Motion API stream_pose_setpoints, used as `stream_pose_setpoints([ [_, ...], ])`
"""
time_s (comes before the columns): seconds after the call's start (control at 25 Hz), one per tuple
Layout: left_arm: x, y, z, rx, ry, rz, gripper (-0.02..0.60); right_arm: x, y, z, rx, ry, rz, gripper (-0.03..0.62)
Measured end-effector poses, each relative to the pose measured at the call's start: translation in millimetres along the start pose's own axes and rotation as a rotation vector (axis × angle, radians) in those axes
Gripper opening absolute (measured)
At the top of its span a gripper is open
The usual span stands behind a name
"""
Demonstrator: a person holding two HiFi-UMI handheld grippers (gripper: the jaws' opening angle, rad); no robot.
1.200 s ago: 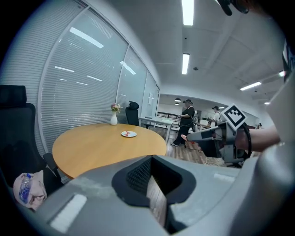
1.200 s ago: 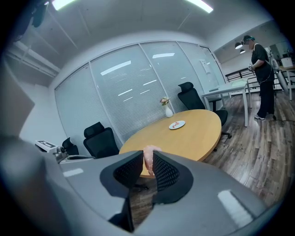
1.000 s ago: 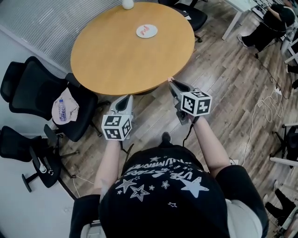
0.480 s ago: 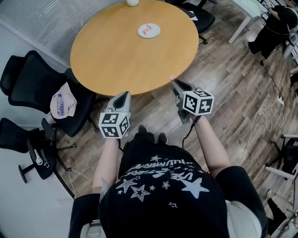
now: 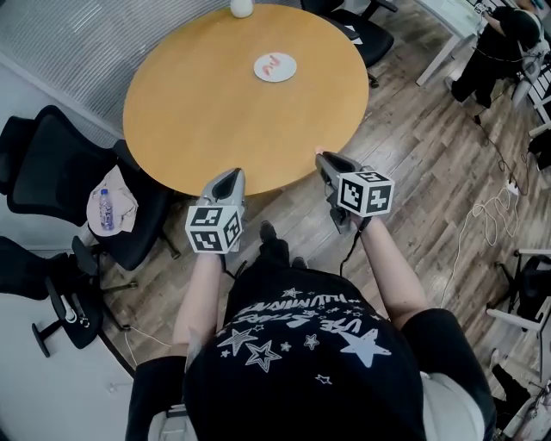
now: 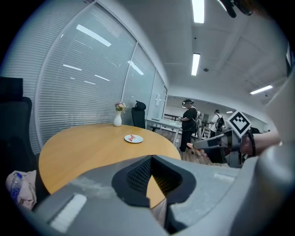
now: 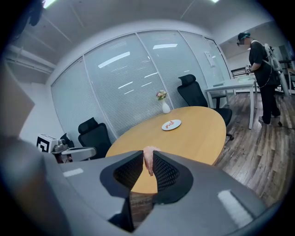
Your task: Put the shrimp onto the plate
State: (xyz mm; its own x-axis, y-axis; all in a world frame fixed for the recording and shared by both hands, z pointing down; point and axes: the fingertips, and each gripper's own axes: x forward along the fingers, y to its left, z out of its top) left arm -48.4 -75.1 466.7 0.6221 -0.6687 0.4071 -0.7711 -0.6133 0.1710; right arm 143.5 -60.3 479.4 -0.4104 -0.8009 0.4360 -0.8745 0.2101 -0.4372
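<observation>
A white plate [image 5: 275, 66] with red-pink pieces on it lies on the far side of the round wooden table [image 5: 207, 103]; it also shows as the plate [image 7: 171, 125] and the plate [image 6: 133, 138] in both gripper views. My right gripper [image 5: 320, 156] is at the table's near edge, shut on a pale pink shrimp [image 7: 148, 160] that hangs between its pads. In the left gripper view, the shrimp [image 6: 190, 146] sticks out of that gripper's tip. My left gripper [image 5: 231, 177] reaches the near edge too, tips together [image 6: 150, 159] and holding nothing.
A white vase [image 5: 241, 8] with flowers stands at the table's far edge. Black office chairs [image 5: 52, 164] stand to the left, one holding a bottle and cloth [image 5: 107, 207]. Another chair [image 5: 366, 30] is behind the table. People stand by desks [image 7: 260, 69] at the right.
The person has stepped toward the table. Both grippers have come from over the floor to the table's near edge. The right gripper keeps the shrimp.
</observation>
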Motion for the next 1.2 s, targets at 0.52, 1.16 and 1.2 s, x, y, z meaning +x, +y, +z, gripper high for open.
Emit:
stream_pose_setpoints([
  [0.52,75.9,75.9,44.7,-0.022,-0.008,-0.055,0.002,91.3,-31.4,65.3,-0.010,-0.001,-0.084,0.066],
  [1.16,130.0,121.1,64.7,-0.050,0.004,-0.090,0.002,157.6,-57.4,93.3,-0.122,0.074,-0.142,0.066],
  [1.2,132.4,121.5,64.7,-0.052,0.007,-0.083,0.002,161.7,-61.2,93.7,-0.123,0.079,-0.138,0.066],
])
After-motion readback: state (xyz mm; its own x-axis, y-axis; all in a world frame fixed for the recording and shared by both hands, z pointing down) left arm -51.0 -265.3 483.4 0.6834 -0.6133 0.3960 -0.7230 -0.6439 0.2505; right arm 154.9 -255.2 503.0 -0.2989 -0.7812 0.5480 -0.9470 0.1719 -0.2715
